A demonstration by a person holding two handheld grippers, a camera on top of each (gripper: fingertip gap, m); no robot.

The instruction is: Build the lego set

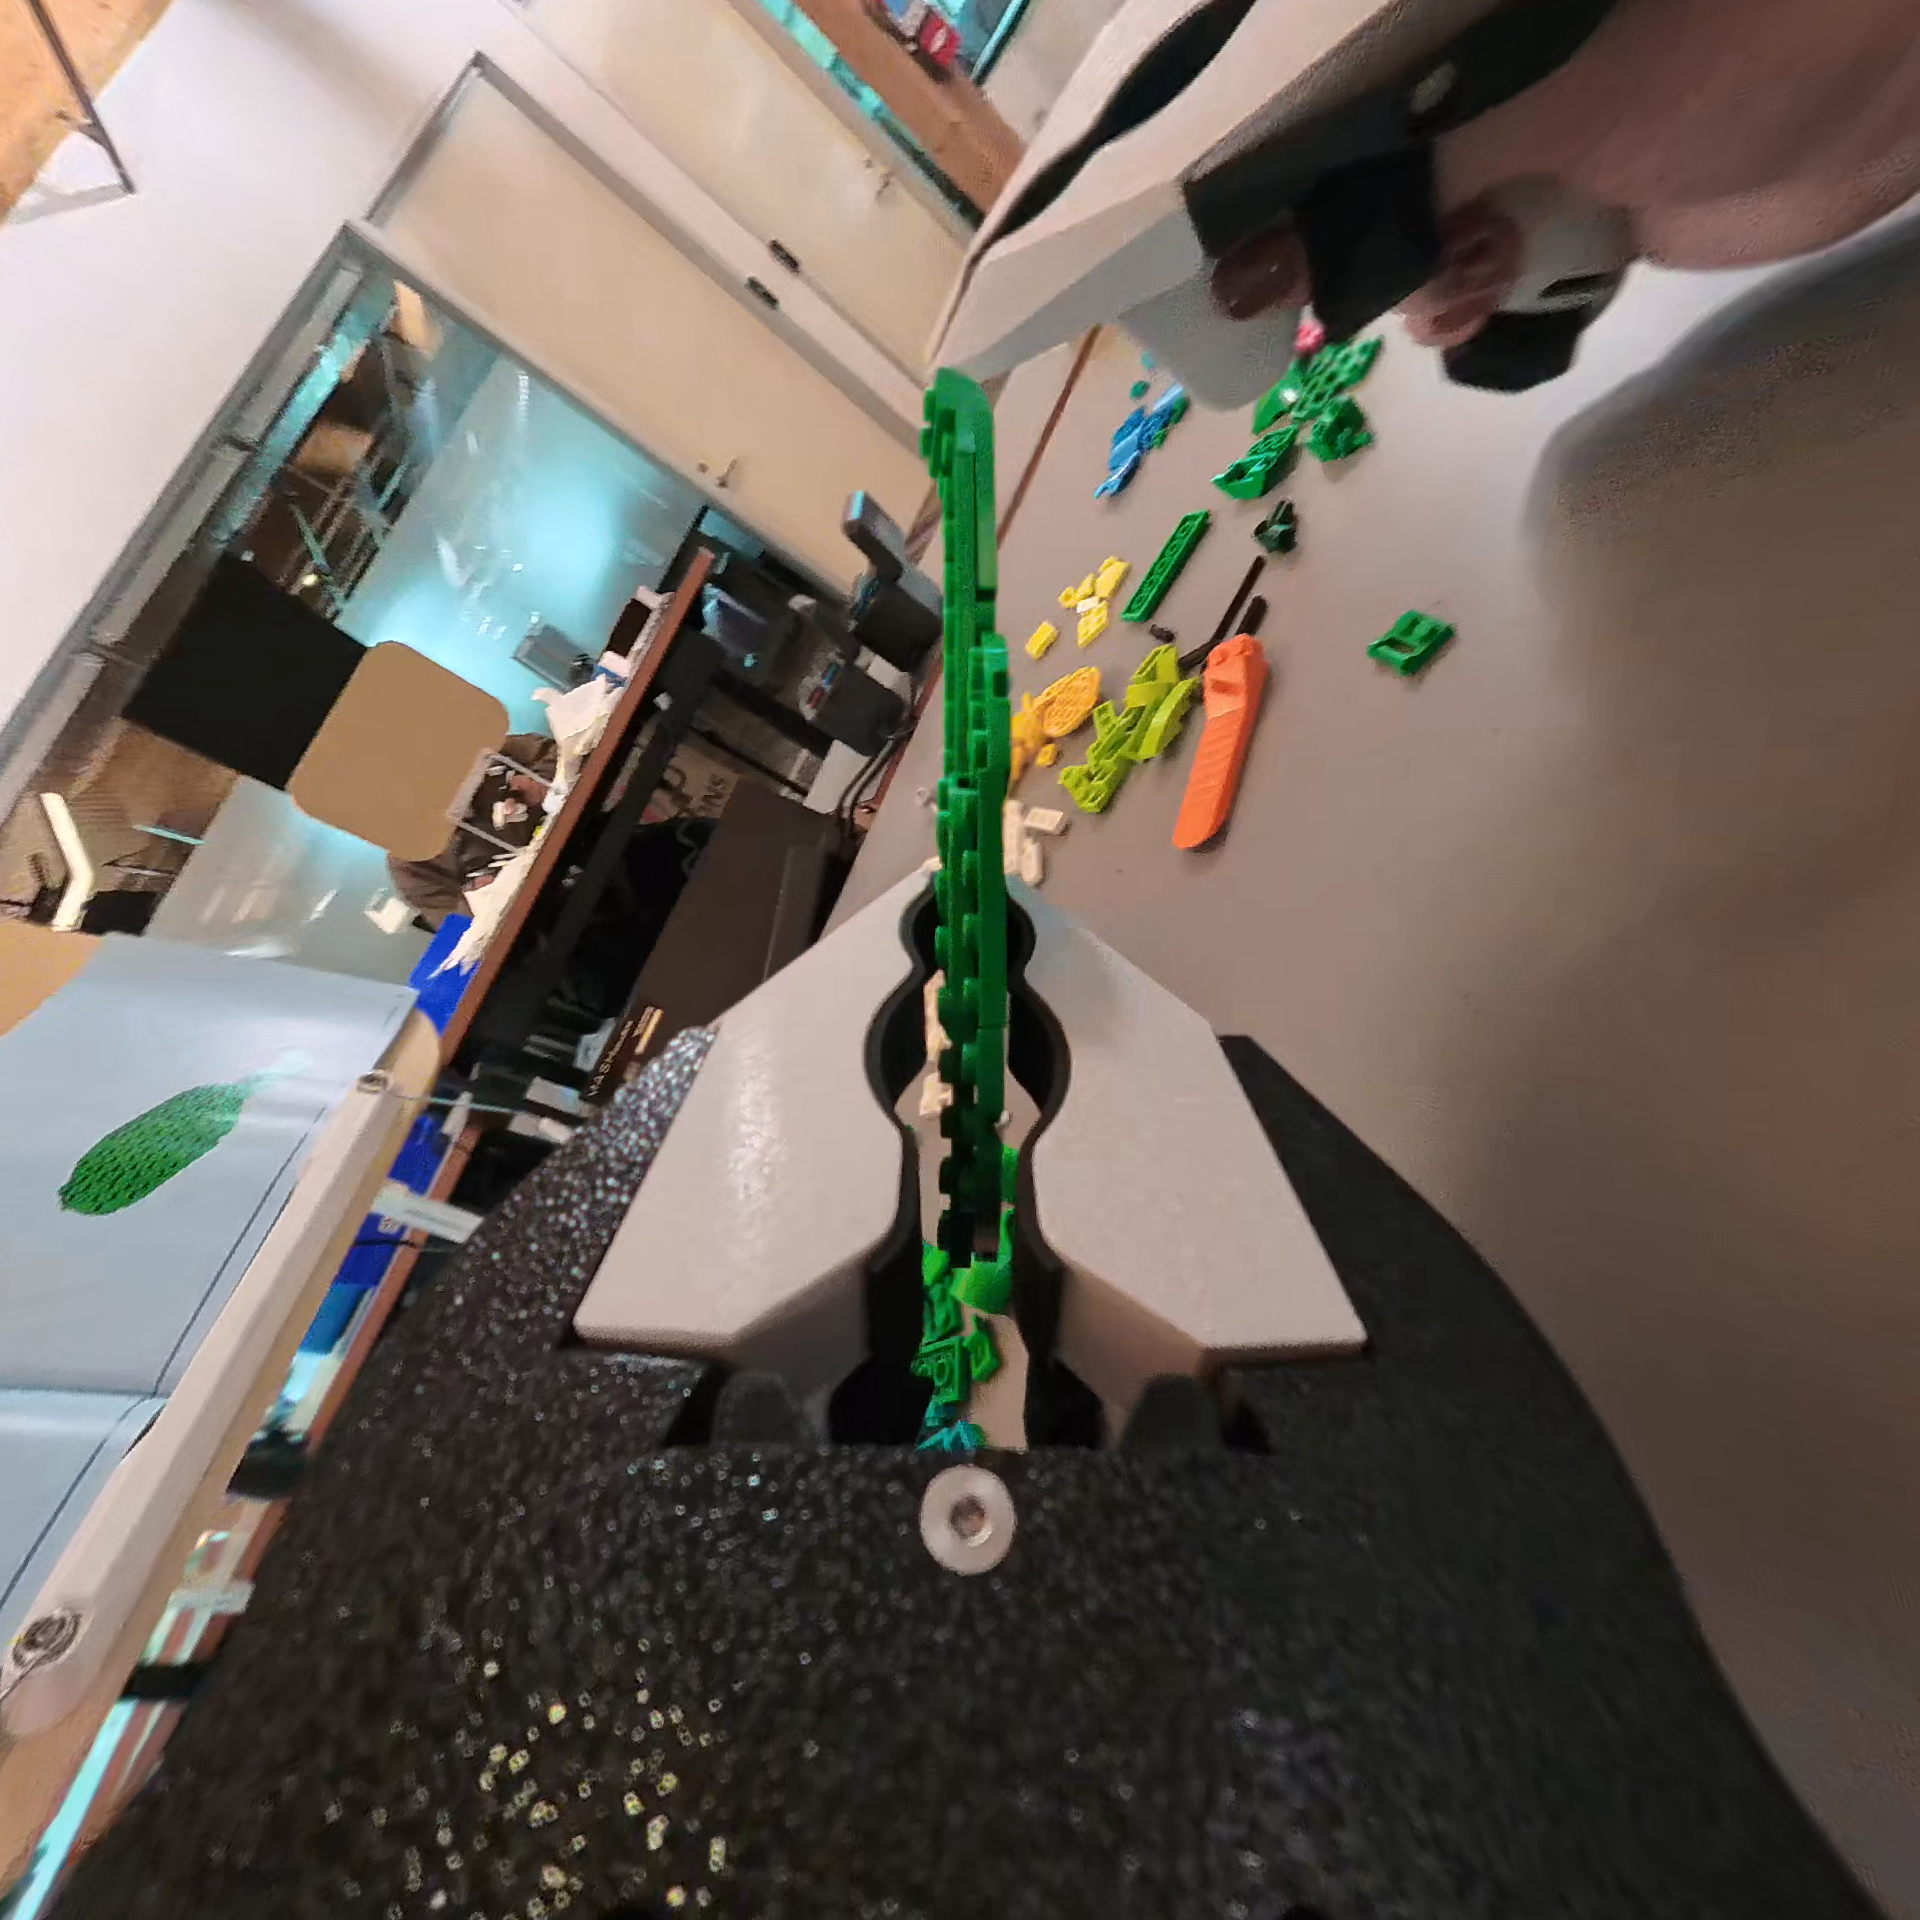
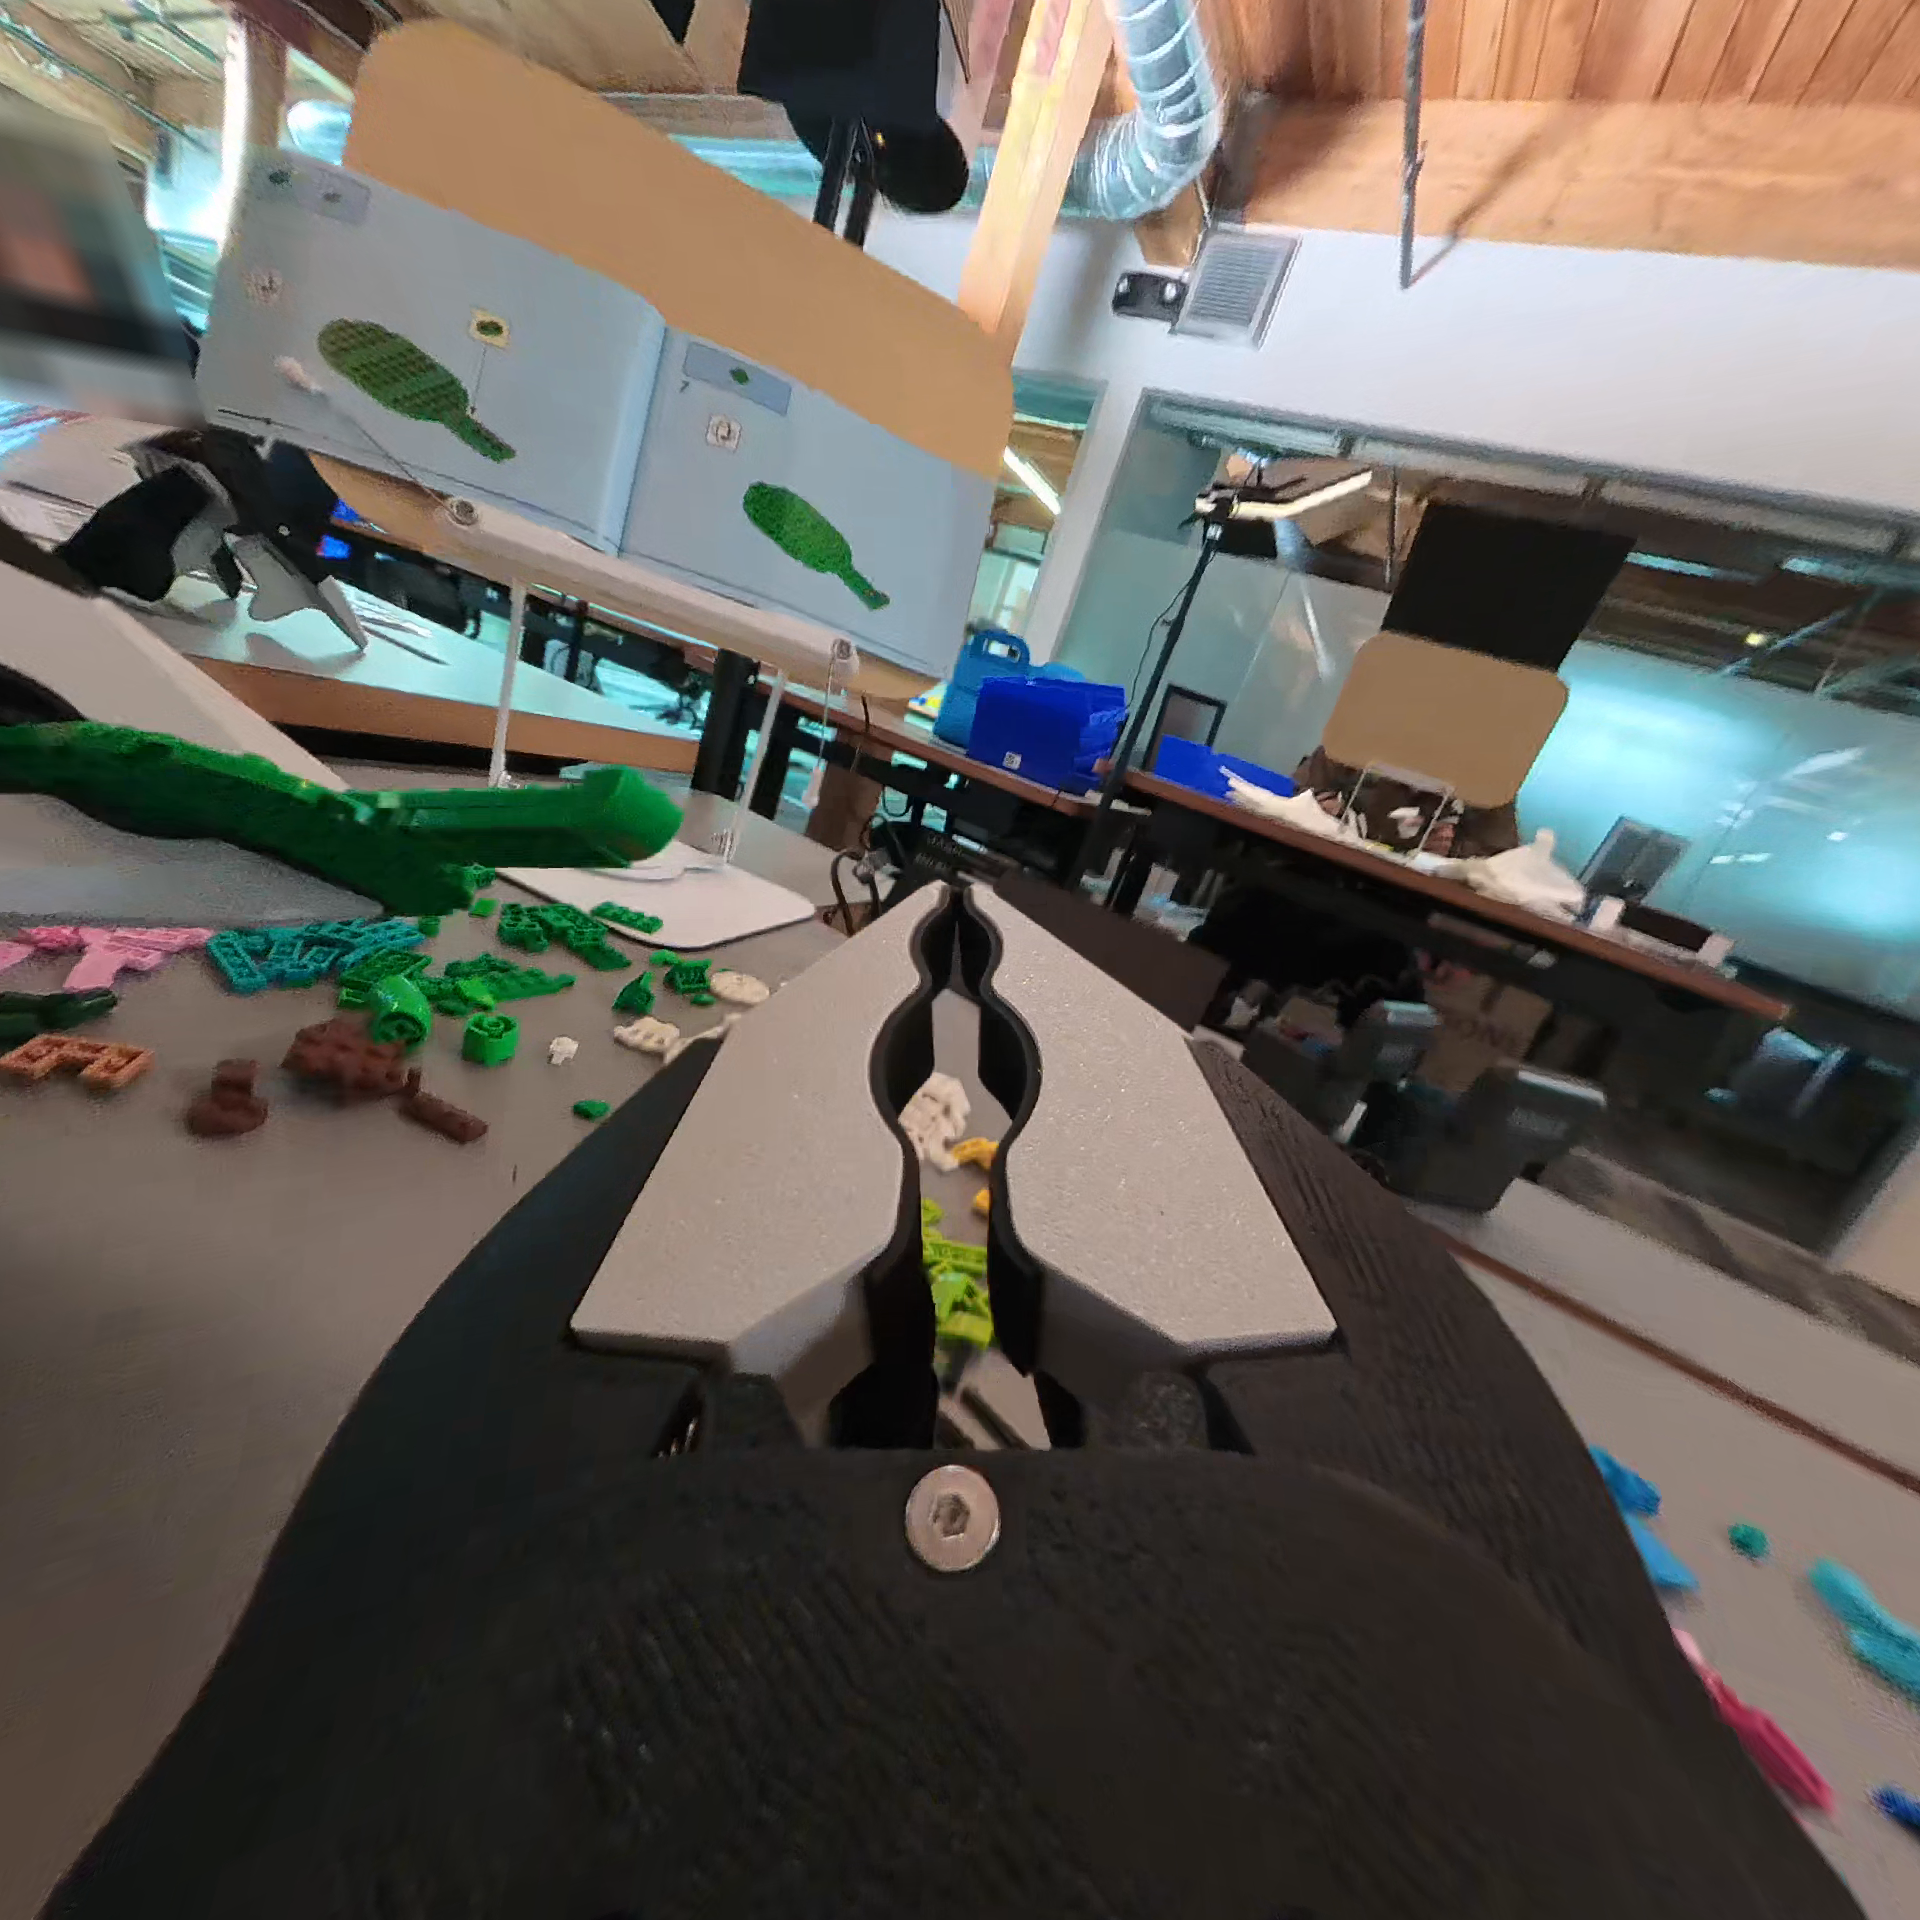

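Observation:
My left gripper [image 1: 972,894] is shut on a long, flat green brick-built piece [image 1: 966,623]. I see the piece edge-on, and it sticks out well past my fingertips above the grey table [image 1: 1610,987]. In the right wrist view the same green piece [image 2: 343,821] hangs over the table at the left. My right gripper [image 2: 957,896] is shut, its fingertips touching with nothing between them, and it is raised above loose bricks. It also shows at the top right of the left wrist view [image 1: 1195,208], held by a hand [image 1: 1558,187].
Loose bricks lie on the table: an orange separator tool [image 1: 1221,738], lime [image 1: 1132,727], yellow [image 1: 1070,701], green [image 2: 540,935], teal [image 2: 281,956], brown [image 2: 343,1060], pink [image 2: 104,951] and white [image 2: 644,1034]. An open instruction booklet [image 2: 582,416] stands on a clear stand behind.

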